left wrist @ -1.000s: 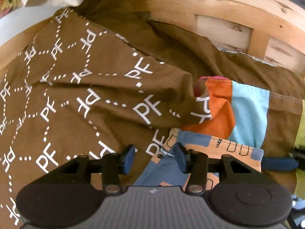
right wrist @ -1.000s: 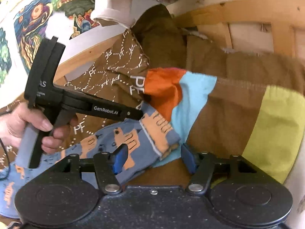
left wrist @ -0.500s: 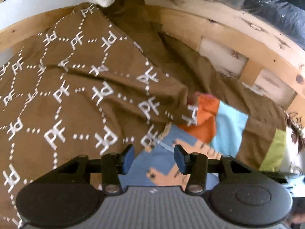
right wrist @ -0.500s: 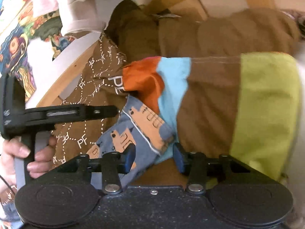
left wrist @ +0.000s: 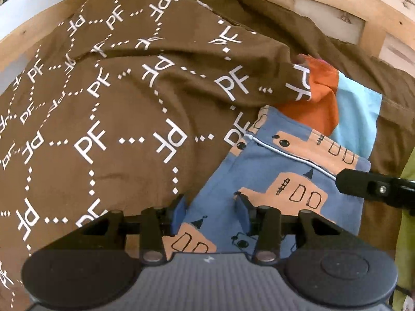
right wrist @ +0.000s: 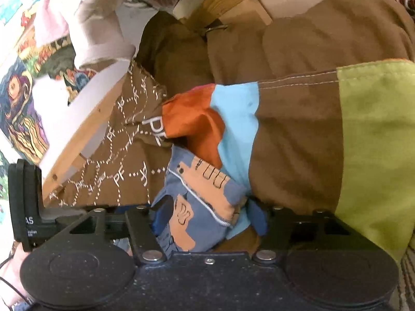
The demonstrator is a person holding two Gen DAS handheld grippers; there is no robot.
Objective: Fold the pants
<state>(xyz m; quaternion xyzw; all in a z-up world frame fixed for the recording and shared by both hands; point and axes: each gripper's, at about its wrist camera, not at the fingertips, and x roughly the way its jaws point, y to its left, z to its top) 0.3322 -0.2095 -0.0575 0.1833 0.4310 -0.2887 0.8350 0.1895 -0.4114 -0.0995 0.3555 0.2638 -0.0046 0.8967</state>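
**Both tongs at the pants' hem**

Your left tongs (left wrist: 211,213) sit low over the pants (left wrist: 280,181), the blue pair printed with orange buses. Their jaws have just been closing, yet they stand apart with the fabric between them, not pinched. Your right tongs (right wrist: 210,216) straddle the bunched hem corner; their jaws have just been opening, and whether the pads press the cloth cannot be told. The pants lie on the brown PF cloth (left wrist: 109,119), beside the striped cushion (right wrist: 311,134).
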